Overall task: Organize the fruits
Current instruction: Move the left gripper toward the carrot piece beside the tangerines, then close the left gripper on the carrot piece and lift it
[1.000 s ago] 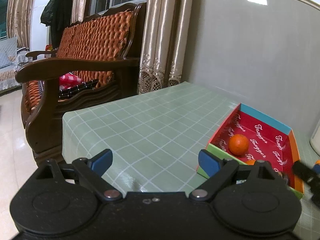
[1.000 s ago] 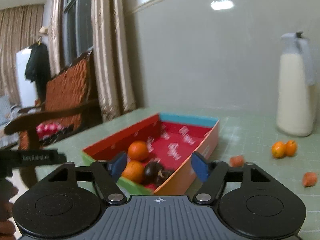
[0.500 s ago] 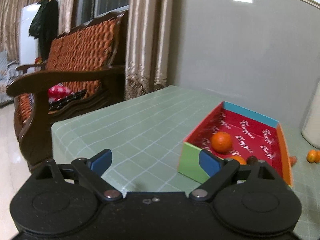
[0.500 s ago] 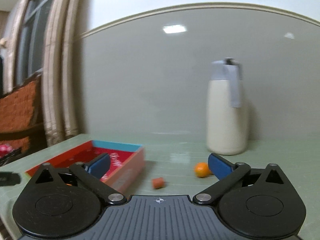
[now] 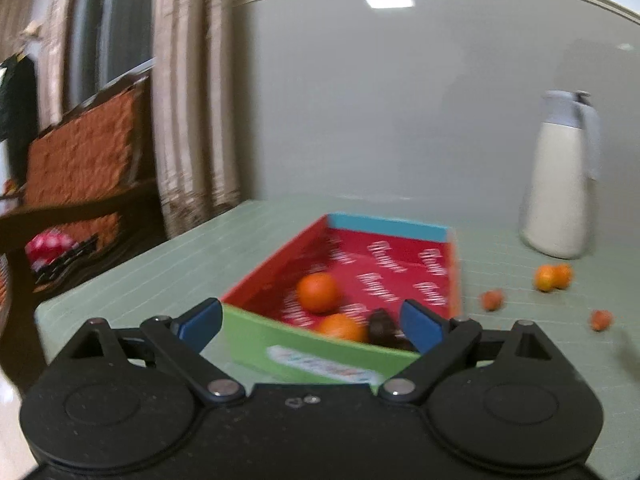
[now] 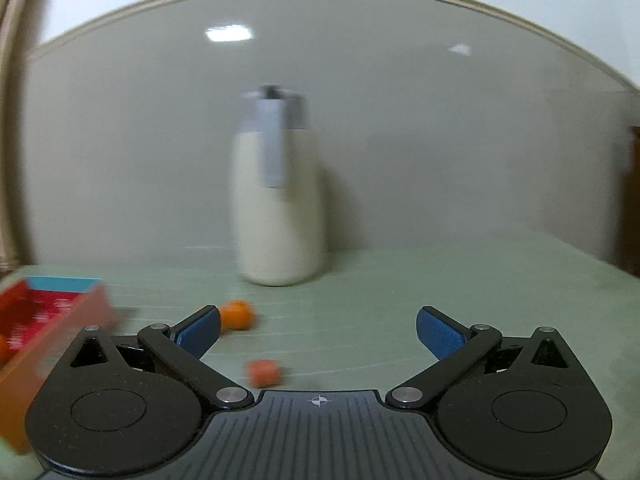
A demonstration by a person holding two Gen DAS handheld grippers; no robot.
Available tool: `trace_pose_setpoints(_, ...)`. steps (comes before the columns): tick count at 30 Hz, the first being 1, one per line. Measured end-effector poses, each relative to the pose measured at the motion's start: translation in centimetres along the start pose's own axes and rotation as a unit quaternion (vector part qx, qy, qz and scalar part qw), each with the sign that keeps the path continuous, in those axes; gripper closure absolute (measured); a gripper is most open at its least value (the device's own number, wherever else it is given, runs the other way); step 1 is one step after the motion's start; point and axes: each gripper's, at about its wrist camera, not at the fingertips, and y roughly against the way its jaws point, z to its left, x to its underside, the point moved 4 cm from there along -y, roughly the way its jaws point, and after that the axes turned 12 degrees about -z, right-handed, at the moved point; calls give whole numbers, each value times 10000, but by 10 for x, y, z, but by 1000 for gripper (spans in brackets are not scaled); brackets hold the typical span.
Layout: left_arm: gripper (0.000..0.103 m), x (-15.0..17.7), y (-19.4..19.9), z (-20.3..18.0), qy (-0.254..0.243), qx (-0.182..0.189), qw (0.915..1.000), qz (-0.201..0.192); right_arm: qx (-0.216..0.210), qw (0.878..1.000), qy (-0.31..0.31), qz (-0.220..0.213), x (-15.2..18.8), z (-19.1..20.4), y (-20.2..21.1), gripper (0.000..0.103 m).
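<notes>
My left hand-held gripper (image 5: 311,322) is wide open and holds nothing. Its two blue fingers (image 5: 200,322) sit on each side of the near green end of the box (image 5: 316,354), but I cannot tell if they touch it. The box rests on the green table (image 5: 200,252). It has a red inside with white words and a blue far wall. Inside the box, close to me, lie an orange (image 5: 342,328) and a dark fruit (image 5: 384,330) just beside it. A second orange (image 5: 318,292) lies a bit farther back in the box. To the right of the box, out on the table, sit two small red fruits (image 5: 493,300), well apart from each other. Past them are two small oranges (image 5: 546,278) that touch. Farther back stands a tall white jug (image 5: 560,200) with a grey lid, near the wall. On the far left is a wooden chair (image 5: 80,168) with an orange back, next to long curtains (image 5: 188,100). My right hand-held gripper (image 6: 318,330) is wide open too and holds nothing. Between its fingers, close to me, lies a small red fruit (image 6: 263,373) on the table (image 6: 400,280). A little farther, by the left finger, are the small oranges (image 6: 237,314). The corner of the box (image 6: 60,316) shows at the left edge. The white jug (image 6: 276,208) stands straight ahead at the back, and it looks blurry.
</notes>
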Motion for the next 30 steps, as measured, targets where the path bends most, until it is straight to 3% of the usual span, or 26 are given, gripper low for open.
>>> trace_pose_setpoints(6,14,-7,2,-63,-290,853,9959,32,797,9965,-13,245,1,-45,-8,0)
trace_pose_setpoints(14,17,1,-6,-161,-633,1974,9780,248,1792,9836,20,-188,-9,-100,11,0)
trace_pose_setpoints(17,23,8,-12,-193,-766,2275,9702,338,2093,9775,-21,-262,-13,-121,19,0)
trace_pose_setpoints(23,33,25,-27,-236,-946,2541,9610,547,2037,9783,-284,-242,-16,-146,27,0)
trace_pose_setpoints(29,52,35,-45,-260,-747,2653,9565,955,2024,9783,-340,-300,-21,-150,29,0)
trace_pose_setpoints(30,60,37,-49,-263,-701,2666,9554,1058,2038,9779,-353,-309,-22,-151,29,0)
